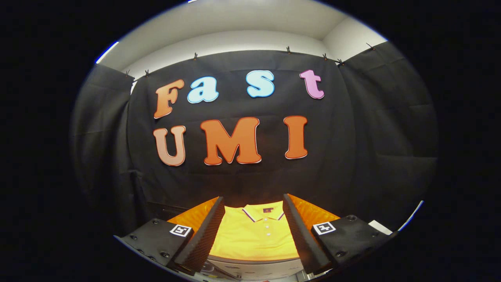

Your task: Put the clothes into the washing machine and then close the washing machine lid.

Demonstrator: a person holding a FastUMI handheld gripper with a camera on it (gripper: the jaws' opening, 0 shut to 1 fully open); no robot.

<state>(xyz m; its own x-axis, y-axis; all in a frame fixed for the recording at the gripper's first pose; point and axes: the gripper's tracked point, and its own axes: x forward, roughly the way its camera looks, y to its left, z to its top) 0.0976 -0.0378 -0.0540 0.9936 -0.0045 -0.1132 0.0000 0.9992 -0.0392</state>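
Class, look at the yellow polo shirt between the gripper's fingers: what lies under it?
The yellow polo shirt lies spread on an orange surface, showing beyond the open gripper fingers. A pale edge shows below its hem. What lies directly beneath the shirt is covered.

Black cloth wall [344, 129] draped across the booth from 9 to 3 o'clock, clipped along its top edge, pale wall [235, 41] and white ceiling [242, 17] at 12 o'clock, warm light low at 6 o'clock

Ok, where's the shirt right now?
In the gripper view, the yellow polo shirt lies flat just ahead of the open gripper, seen between its spread fingers, collar towards the black cloth wall.
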